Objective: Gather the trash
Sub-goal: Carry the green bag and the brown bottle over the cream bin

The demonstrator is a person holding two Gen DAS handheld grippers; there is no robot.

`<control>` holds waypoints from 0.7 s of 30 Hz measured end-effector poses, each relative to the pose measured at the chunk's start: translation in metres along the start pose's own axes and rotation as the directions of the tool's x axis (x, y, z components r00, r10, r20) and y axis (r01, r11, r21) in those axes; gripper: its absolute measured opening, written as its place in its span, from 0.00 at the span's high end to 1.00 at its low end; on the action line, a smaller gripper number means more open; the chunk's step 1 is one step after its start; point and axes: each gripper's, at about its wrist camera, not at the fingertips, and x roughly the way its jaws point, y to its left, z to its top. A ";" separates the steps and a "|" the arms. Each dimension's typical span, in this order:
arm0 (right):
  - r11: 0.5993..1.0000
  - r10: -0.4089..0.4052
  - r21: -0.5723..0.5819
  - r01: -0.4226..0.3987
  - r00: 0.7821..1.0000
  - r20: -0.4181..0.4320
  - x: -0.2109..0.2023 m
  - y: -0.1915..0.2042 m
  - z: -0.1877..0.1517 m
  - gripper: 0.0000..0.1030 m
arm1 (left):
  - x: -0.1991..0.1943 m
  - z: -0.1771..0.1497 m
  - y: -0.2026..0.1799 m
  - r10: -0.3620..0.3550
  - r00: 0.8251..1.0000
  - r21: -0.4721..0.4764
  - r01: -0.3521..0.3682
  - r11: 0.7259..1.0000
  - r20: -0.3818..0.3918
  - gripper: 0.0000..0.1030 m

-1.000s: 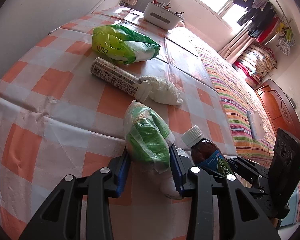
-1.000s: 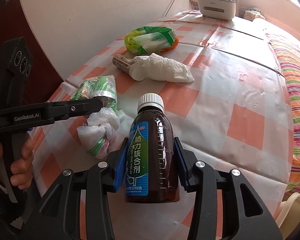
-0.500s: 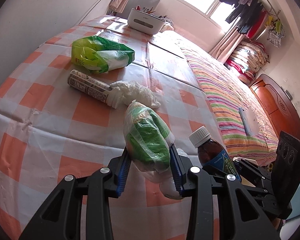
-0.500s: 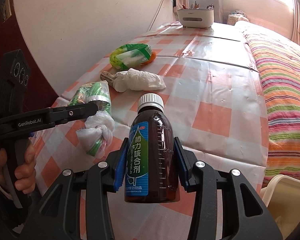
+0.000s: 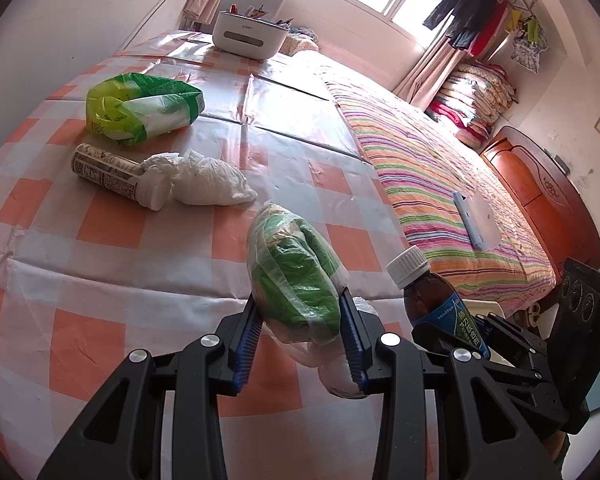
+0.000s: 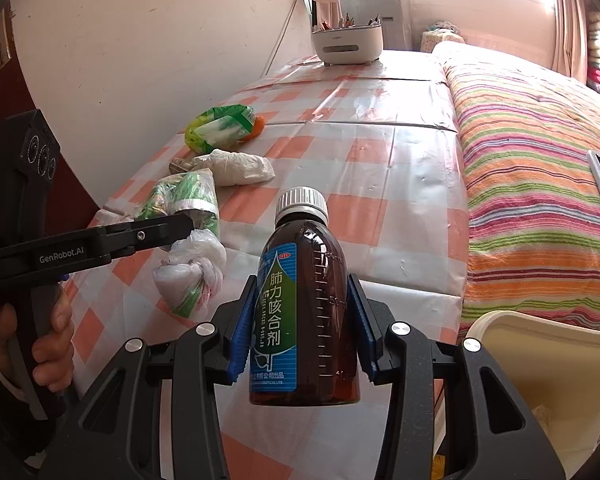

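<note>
Person's hand (image 6: 40, 344): far left of the right wrist view, fingers wrapped round the black handle of the left gripper.
Left gripper (image 5: 300, 332): its blue pads are clamped at a narrow gap on a knotted clear bag of green trash (image 5: 296, 280), which is held up off the tablecloth; in the right wrist view the same bag (image 6: 192, 256) hangs from the finger, knot end down.
Checked tablecloth (image 5: 100, 220): orange and white squares under a shiny plastic cover, running from the near edge to the far wall.
Green snack bag (image 5: 140, 108): lying on the cloth at far left, puffed and crumpled.
Tube-shaped container (image 5: 116, 176): on its side just near of the green snack bag, white cap pointing right.
Crumpled white tissue (image 5: 208, 180): touching the container's cap end, on its right.
White desk organiser (image 5: 250, 34): at the far end of the table, pens standing in it.
Right gripper (image 6: 304, 312): pads pressed on both sides of a brown cough-syrup bottle (image 6: 304, 304), so the claw is closed on it; the bottle stands upright, white cap up, blue and green label facing the camera, clear of the table.
Striped bedspread (image 6: 540, 168): right of the table, many colours, with a white and blue flat object lying on it.
Cream plastic bin (image 6: 540, 356): near right corner, below the table edge, its rim just right of the right gripper.
Hanging laundry (image 5: 472, 12): by the window, far right.
</note>
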 end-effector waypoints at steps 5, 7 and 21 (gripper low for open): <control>0.999 -0.028 0.024 0.028 0.999 0.017 -0.013 -0.015 -0.006 0.59 | 0.005 -0.002 -0.017 -0.022 1.000 0.023 0.022 0.999 -0.005 0.65; 0.999 -0.041 0.036 0.040 0.999 0.024 -0.018 -0.021 -0.009 0.59 | 0.007 -0.003 -0.024 -0.031 0.999 0.037 0.032 0.999 -0.009 0.65; 0.985 -0.117 0.134 0.108 0.991 0.068 -0.053 -0.066 -0.033 0.59 | 0.027 -0.012 -0.064 -0.080 0.996 0.106 0.084 0.991 -0.042 0.65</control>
